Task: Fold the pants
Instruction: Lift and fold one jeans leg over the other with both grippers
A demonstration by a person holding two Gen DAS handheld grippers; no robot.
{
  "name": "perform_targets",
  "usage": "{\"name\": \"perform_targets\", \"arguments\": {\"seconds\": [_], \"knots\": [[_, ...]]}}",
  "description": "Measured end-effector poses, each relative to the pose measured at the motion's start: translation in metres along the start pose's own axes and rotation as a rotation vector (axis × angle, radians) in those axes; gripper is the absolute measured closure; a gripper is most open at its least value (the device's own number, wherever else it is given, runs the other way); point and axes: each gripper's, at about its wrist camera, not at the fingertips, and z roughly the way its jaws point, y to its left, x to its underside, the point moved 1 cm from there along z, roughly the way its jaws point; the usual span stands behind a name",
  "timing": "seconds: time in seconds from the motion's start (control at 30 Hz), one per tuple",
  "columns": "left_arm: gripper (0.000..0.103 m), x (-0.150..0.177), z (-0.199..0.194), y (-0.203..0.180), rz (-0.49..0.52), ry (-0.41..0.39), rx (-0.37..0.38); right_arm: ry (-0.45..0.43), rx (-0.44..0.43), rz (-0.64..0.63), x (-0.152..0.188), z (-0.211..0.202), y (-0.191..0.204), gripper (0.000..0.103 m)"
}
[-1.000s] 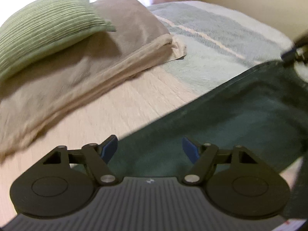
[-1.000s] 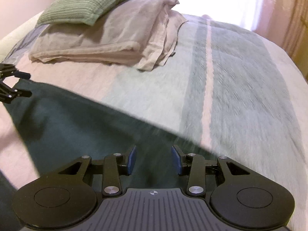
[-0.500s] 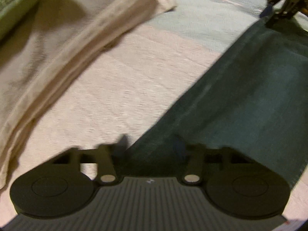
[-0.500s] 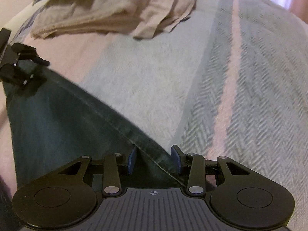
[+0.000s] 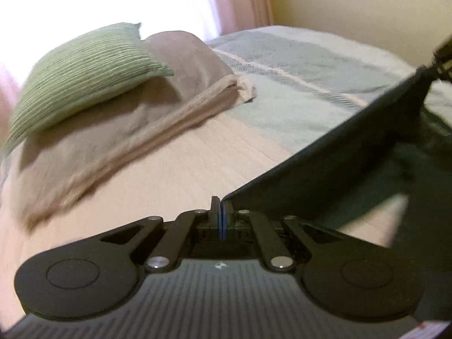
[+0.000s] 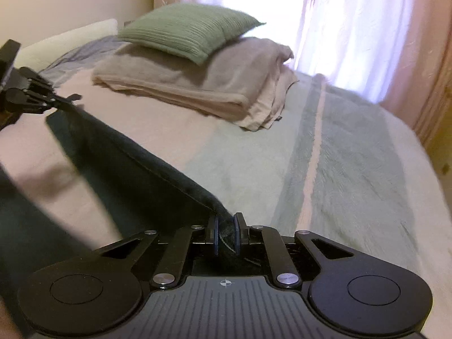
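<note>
The bed [image 6: 353, 169] fills most of both views, covered with a blanket in pale pink and soft green bands with a thin light stripe. A folded beige blanket [image 6: 214, 84] lies on it in the upper middle of the right wrist view. Dark green pants [image 6: 135, 175] trail onto the bed at lower left.
</note>
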Motion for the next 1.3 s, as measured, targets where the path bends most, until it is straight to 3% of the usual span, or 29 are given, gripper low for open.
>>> {"name": "perform_targets", "arguments": {"seconds": [0.07,0.13,0.27,0.33,0.37,0.4,0.43,0.47,0.5,0.57,0.67,0.8,0.87,1.0,1.07,1.1,1.17,1.2,1.3], "knots": [[0.101,0.030,-0.045,-0.022,-0.073,0.040,0.008,0.046,0.021,0.026,0.028,-0.039,0.038,0.096],[0.100,0.070,-0.073,-0.043,-0.171,0.130,0.042,0.115,0.048,0.056,0.057,-0.055,0.070,0.096],[0.097,0.149,-0.085,-0.079,-0.318,0.342,0.045,0.367,0.035,0.290,0.129,-0.050,0.108,0.093],[0.095,0.176,-0.086,-0.087,-0.376,0.422,0.072,0.425,0.048,0.406,0.155,-0.049,0.113,0.088],[0.095,0.183,-0.090,-0.088,-0.396,0.433,0.072,0.420,0.062,0.488,0.165,-0.053,0.111,0.085],[0.094,0.186,-0.096,-0.086,-0.434,0.424,0.072,0.397,0.067,0.584,0.171,-0.059,0.103,0.070],[0.084,0.188,-0.100,-0.081,-0.481,0.411,0.073,0.359,0.070,0.704,0.178,-0.068,0.093,0.051],[0.078,0.190,-0.104,-0.074,-0.540,0.392,0.065,0.311,0.080,0.814,0.184,-0.075,0.083,0.046],[0.072,0.190,-0.104,-0.066,-0.605,0.369,0.044,0.247,0.096,0.928,0.192,-0.083,0.069,0.044],[0.069,0.191,-0.098,-0.046,-0.755,0.323,0.003,0.146,0.139,1.106,0.205,-0.090,0.045,0.044],[0.065,0.197,-0.081,-0.024,-0.959,0.279,-0.050,0.072,0.174,1.260,0.227,-0.092,0.018,0.044],[0.064,0.197,-0.058,-0.013,-1.088,0.261,-0.085,-0.017,0.205,1.402,0.257,-0.103,-0.012,0.045],[0.064,0.199,-0.049,-0.011,-1.104,0.260,-0.105,-0.073,0.207,1.464,0.267,-0.107,-0.024,0.045],[0.067,0.206,-0.036,-0.011,-1.137,0.267,-0.132,-0.105,0.203,1.523,0.277,-0.097,-0.043,0.049],[0.068,0.209,-0.036,-0.014,-1.137,0.258,-0.141,-0.073,0.201,1.532,0.280,-0.083,-0.053,0.052],[0.070,0.209,-0.036,-0.014,-1.136,0.258,-0.147,-0.050,0.197,1.548,0.283,-0.076,-0.055,0.058],[0.082,0.210,-0.038,-0.014,-1.138,0.253,-0.165,-0.056,0.159,1.578,0.293,-0.064,-0.058,0.081],[0.099,0.210,-0.038,-0.014,-1.138,0.248,-0.172,-0.064,0.148,1.576,0.295,-0.062,-0.059,0.096],[0.103,0.201,-0.050,-0.013,-1.118,0.207,-0.204,-0.111,0.174,1.519,0.283,-0.074,-0.064,0.098]]}}
